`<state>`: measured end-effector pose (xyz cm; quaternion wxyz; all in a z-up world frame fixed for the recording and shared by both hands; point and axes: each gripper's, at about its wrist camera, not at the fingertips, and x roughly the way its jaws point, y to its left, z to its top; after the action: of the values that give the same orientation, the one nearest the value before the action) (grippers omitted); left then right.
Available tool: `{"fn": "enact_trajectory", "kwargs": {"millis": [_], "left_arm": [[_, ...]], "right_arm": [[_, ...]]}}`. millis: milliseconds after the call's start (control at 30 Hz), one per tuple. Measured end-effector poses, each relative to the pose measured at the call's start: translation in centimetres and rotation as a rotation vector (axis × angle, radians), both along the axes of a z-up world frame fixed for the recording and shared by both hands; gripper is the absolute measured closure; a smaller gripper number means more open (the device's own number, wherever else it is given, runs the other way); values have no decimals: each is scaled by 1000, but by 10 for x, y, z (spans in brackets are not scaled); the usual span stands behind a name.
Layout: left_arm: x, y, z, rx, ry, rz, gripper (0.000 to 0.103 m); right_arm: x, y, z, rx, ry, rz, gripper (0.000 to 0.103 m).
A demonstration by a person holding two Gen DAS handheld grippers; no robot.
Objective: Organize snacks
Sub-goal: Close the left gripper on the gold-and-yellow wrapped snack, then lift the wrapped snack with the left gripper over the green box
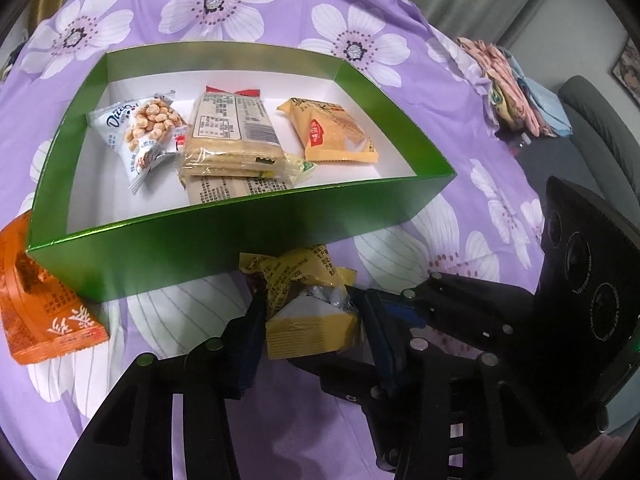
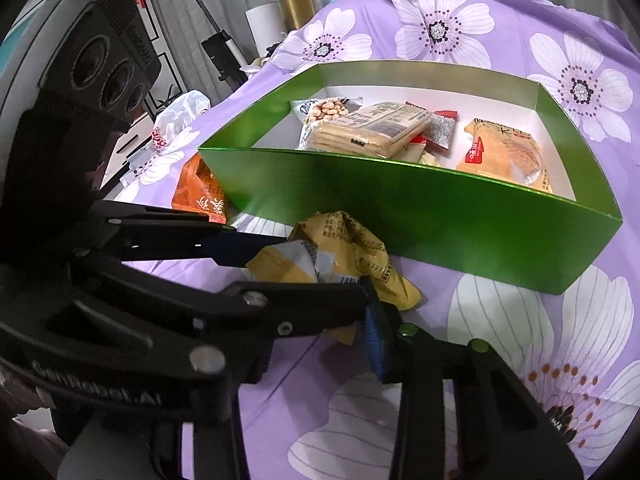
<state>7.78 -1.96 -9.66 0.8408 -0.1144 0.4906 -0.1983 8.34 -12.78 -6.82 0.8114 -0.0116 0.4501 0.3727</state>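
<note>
A purple flowered cloth (image 1: pixel 360 8) is spread over the surface, and a green box (image 1: pixel 224 236) is set on it with its top open, evidently so that snacks can be dropped in from above. Several packets are already laid flat on its white floor: a cracker pack (image 1: pixel 232 132) in the middle, a peanut bag (image 1: pixel 144 132) on one side and a yellow-orange packet (image 1: pixel 336 132) on the other. An orange packet (image 1: pixel 44 304) is left outside, lying against the box's corner, so it is judged to be still waiting its turn.

Just in front of the box's near wall a crumpled yellow snack packet (image 1: pixel 308 312) is held between both tools. The left tool (image 1: pixel 310 340) is pressed together on it from either side, and the right tool (image 2: pixel 320 300) is pinched on the same packet at its other end. The two-sided hold is probably meant to steady or straighten the loose wrapper before it is lifted over the wall; whether the packet rests on the cloth cannot be told.
</note>
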Motion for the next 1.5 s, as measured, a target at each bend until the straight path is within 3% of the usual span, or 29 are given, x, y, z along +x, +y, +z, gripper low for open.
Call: {"fn": "enact_trajectory", "kwargs": {"millis": [1500], "left_arm": [[-96,-27,91,69,-195,-38,56]], "right_arm": [[-93,-24,86,37,-181,-24,66]]}}
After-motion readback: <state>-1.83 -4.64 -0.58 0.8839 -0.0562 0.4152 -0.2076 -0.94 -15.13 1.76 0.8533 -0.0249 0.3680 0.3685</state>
